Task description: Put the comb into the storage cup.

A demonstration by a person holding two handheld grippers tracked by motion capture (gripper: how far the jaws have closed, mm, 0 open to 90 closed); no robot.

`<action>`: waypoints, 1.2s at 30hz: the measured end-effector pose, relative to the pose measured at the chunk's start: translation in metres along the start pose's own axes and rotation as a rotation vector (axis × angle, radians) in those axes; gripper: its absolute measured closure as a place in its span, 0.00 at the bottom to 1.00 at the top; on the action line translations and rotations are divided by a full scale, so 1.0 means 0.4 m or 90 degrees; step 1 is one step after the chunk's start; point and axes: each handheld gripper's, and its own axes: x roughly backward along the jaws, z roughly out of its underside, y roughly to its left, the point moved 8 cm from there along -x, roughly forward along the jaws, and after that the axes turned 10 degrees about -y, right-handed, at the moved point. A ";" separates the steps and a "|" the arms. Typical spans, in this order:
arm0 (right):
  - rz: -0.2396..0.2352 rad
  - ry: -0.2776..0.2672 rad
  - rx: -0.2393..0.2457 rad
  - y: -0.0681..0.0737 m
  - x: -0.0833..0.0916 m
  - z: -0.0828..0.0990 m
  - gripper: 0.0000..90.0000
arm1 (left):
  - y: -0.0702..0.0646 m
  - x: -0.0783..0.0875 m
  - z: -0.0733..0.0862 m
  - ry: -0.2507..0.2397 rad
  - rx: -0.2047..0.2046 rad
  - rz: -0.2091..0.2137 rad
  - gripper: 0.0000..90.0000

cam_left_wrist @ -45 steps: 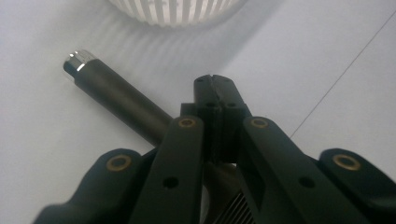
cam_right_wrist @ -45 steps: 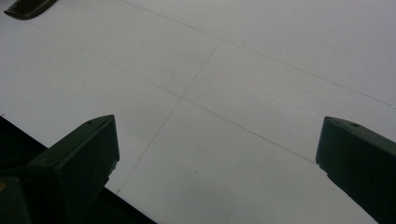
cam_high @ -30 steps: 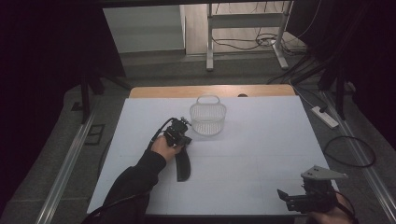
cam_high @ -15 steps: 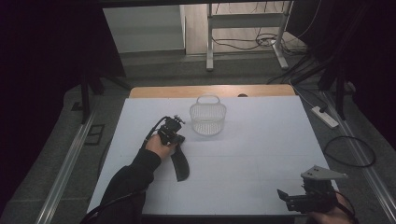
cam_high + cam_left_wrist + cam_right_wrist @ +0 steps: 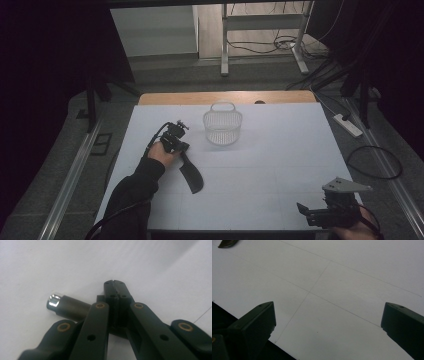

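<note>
My left gripper (image 5: 175, 141) is at the left middle of the white table (image 5: 280, 165), left of a clear wire-mesh basket (image 5: 222, 127). A black utensil (image 5: 191, 175) with a broad curved end runs from it toward the near side. In the left gripper view the jaws of my left gripper (image 5: 115, 285) are shut, tips together, and the utensil's dark handle with a shiny metal cap (image 5: 53, 301) passes between them low down. My right gripper (image 5: 306, 212) rests at the near right corner; in its own view my right gripper (image 5: 327, 312) stands wide open over bare table.
The basket stands upright near the table's far edge, by a wooden strip (image 5: 225, 97). A power strip (image 5: 347, 125) and cables lie on the floor to the right. Metal table legs (image 5: 225, 45) stand behind. A dark utensil tip (image 5: 227, 243) shows at the top left of the right gripper view.
My left hand and gripper have shifted a little left and farther away, and the utensil's handle end swung with them. The right gripper has stayed put.
</note>
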 end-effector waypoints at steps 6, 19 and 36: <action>0.000 0.000 0.001 0.000 0.000 0.000 0.00 | 0.020 0.013 0.017 0.006 0.004 -0.007 0.99; 0.000 0.000 0.003 0.001 0.000 0.000 0.00 | 0.043 0.060 0.085 0.014 0.016 -0.002 0.99; -0.002 -0.003 0.009 0.003 0.000 -0.002 0.01 | 0.018 0.114 0.172 0.027 0.028 0.006 0.99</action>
